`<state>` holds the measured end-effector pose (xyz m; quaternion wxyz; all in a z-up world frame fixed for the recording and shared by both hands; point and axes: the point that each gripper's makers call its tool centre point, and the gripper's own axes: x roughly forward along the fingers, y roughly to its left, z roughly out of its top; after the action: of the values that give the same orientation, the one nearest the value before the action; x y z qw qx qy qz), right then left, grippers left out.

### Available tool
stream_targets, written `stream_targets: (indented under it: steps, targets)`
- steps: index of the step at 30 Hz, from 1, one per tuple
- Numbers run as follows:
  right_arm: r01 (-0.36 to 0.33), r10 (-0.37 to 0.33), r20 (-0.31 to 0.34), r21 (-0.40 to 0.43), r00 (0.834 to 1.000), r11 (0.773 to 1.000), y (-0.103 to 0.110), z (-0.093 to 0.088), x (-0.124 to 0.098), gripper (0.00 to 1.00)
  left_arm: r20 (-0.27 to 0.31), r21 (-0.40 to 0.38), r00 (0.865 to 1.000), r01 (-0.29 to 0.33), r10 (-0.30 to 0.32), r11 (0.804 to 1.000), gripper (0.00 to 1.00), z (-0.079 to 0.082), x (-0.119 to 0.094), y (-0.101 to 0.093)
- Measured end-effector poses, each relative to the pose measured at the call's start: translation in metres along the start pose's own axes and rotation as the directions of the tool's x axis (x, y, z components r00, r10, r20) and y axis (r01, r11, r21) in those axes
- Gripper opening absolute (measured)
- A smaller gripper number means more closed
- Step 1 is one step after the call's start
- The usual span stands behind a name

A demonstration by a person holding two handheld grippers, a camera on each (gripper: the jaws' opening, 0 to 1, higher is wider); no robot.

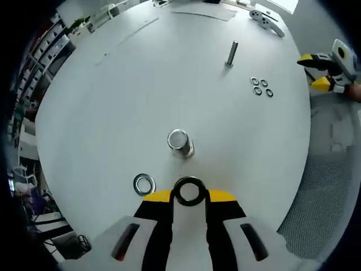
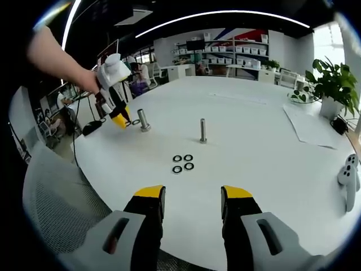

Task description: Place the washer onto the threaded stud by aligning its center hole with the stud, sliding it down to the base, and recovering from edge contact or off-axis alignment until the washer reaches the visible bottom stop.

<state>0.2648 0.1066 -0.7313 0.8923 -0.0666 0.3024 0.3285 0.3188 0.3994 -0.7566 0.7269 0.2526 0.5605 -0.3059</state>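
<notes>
White table (image 1: 113, 101) | left claw (image 1: 189, 195) pinching washer (image 1: 189, 191) near stud (image 1: 179, 141) | right claw (image 2: 192, 200) spread

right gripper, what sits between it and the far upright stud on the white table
In the right gripper view, four small dark washers lie clustered on the white table between the open right gripper and the upright grey metal stud; the rest is bare tabletop.
</notes>
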Motion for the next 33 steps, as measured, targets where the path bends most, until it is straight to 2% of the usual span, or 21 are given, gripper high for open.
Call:
stream_targets:
  steps: [6,11,16,18,24,33]
  targets:
    - [-0.002,0.002,-0.002,0.0,1.0,1.0,0.0,0.0,0.0,0.42,0.047,0.007,0.999,0.005,-0.005,1.0,0.19,0.011,-0.015,-0.001]
    - [-0.003,0.003,-0.003,-0.001,1.0,1.0,0.001,0.0,0.0,0.42,0.057,0.025,0.998,0.015,-0.016,1.0,0.19,0.016,-0.022,-0.001]
    - [-0.002,0.002,-0.003,-0.001,1.0,1.0,0.0,0.0,0.0,0.42,0.097,0.02,0.995,0.013,-0.015,1.0,0.19,0.031,-0.028,0.004]
    - [-0.002,0.002,-0.002,0.0,1.0,1.0,0.0,0.0,0.0,0.42,0.102,0.02,0.994,0.028,-0.03,0.999,0.19,0.036,-0.03,0.001]
    - [-0.001,0.001,-0.005,0.001,1.0,1.0,0.0,-0.001,0.0,0.42,0.121,0.017,0.992,0.03,-0.032,0.999,0.19,0.049,-0.026,0.003]
    - [0.0,0.0,-0.005,-0.001,1.0,1.0,-0.001,-0.001,0.001,0.42,0.103,0.065,0.995,0.004,-0.011,0.998,0.19,0.058,-0.02,0.004]
